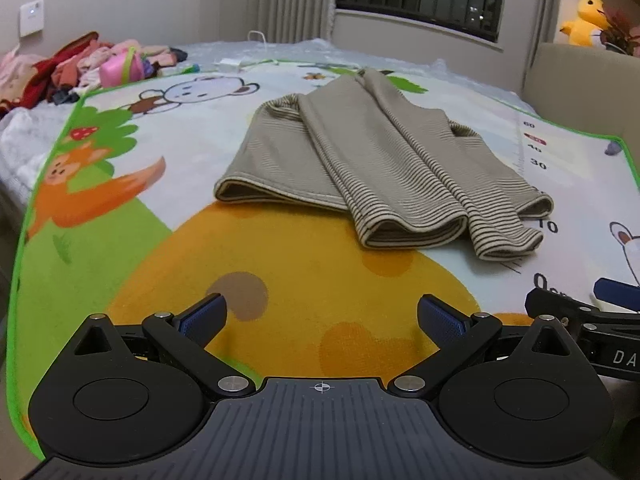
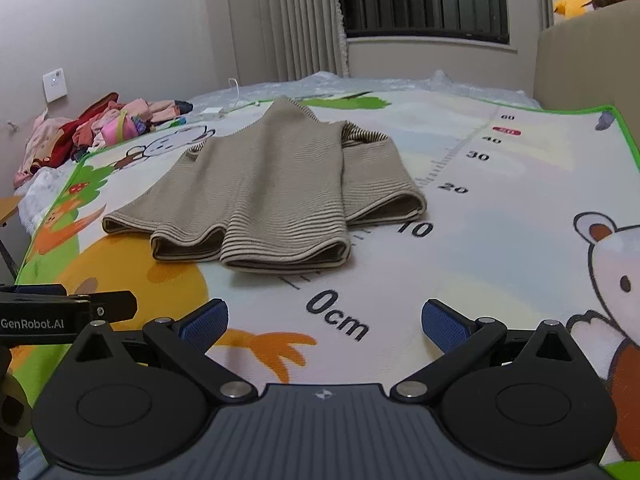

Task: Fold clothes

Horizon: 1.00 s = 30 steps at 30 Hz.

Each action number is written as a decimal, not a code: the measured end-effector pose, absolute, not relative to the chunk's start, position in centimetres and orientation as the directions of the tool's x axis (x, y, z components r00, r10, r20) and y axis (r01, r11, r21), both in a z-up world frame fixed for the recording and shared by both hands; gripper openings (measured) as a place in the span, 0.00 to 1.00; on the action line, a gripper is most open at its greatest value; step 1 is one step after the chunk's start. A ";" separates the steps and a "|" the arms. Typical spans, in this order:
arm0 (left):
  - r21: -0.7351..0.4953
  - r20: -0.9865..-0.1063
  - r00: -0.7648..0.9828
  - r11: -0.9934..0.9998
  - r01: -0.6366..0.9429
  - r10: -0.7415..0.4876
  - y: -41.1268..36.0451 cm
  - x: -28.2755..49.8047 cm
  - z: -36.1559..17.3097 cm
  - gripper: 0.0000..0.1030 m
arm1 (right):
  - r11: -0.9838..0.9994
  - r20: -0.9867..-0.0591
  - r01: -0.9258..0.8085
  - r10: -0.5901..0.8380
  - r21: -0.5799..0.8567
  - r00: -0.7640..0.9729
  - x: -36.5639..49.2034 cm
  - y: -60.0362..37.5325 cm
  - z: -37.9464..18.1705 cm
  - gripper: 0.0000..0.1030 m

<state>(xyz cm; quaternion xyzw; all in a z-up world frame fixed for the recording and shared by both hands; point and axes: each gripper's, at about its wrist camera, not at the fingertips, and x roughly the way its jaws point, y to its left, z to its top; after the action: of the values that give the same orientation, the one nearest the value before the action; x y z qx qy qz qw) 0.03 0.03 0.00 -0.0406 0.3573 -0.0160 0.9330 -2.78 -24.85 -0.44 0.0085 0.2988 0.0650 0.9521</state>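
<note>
- Left hand-held gripper point(image 1: 322, 316): jaws wide, empty, above play mat point(image 1: 120, 240).
- Right hand-held gripper point(image 2: 324, 320): jaws wide, empty.
- Striped beige garment point(image 1: 372, 164) lies partly folded mid-mat, apart from both.

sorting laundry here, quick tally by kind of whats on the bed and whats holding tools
striped garment, laid out on the play mat: 1
heap of unfolded clothes: 1
grippers, left gripper and right gripper, both open: 2
yellow plush toy: 1
Total: 5
</note>
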 end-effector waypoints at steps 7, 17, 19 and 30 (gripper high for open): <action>-0.067 -0.662 0.749 0.998 -0.008 -0.038 0.1 0.1 -0.3 1.00 | 0.987 -0.596 -0.110 0.157 0.114 0.788 -2.3 -24.9 -1.1 1.00; -0.082 -0.672 0.739 0.997 -0.004 -0.052 0.5 0.1 -0.4 1.00 | 0.987 -0.610 -0.104 0.157 0.122 0.777 -2.4 -24.6 -0.8 1.00; -0.083 -0.672 0.738 0.997 -0.004 -0.053 0.4 0.1 -0.5 1.00 | 0.987 -0.612 -0.104 0.157 0.122 0.775 -2.4 -24.6 -0.9 1.00; -0.089 -0.679 0.732 0.996 0.003 -0.063 0.3 0.1 -0.7 1.00 | 0.987 -0.613 -0.104 0.157 0.121 0.774 -2.4 -24.6 -1.0 1.00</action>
<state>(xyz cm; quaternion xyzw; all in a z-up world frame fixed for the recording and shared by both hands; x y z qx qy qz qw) 0.11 0.29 -0.69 -0.0408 0.3659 -0.0175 0.9296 -2.38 -24.64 -0.98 0.0399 0.3287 0.0695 0.9410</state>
